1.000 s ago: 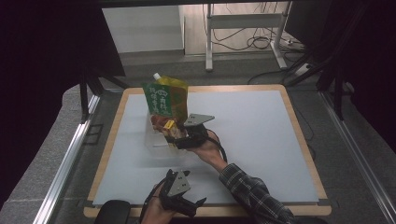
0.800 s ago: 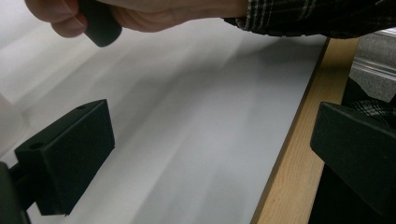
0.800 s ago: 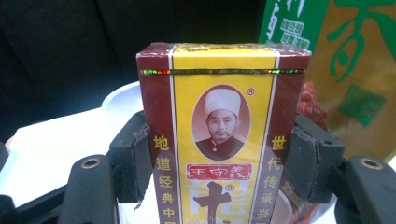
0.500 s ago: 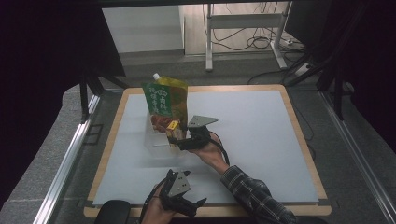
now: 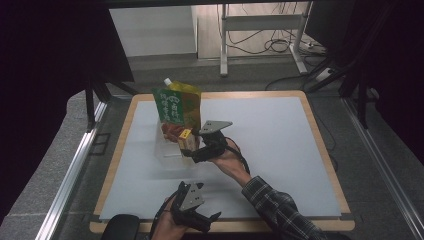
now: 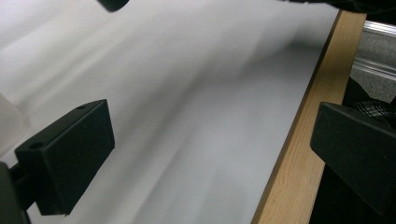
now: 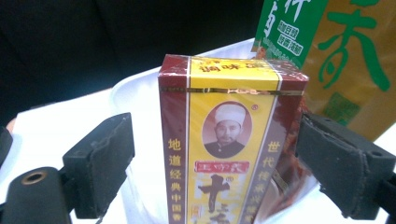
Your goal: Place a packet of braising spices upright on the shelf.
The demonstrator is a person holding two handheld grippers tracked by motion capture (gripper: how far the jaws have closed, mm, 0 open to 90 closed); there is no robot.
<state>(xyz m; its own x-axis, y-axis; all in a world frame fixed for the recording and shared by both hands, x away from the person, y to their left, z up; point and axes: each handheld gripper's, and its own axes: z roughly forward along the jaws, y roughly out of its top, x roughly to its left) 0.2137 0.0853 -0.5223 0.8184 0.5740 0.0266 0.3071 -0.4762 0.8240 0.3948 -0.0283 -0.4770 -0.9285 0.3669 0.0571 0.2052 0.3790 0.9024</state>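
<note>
While the high view shows a glossy green pouch (image 5: 176,102), the right hand-held gripper (image 7: 215,163) view shows jaws spread wide, clear of a yellow-and-maroon cardboard box (image 7: 229,140); the left hand-held gripper (image 6: 205,154) gapes empty.

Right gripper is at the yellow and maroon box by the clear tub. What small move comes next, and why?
Probably back the right gripper straight away. Its jaws stand open, with a gap on each side of the yellow and maroon carton, which stands upright in the clear plastic tub beside the green and amber spouted pouch, apparently already placed.
</note>
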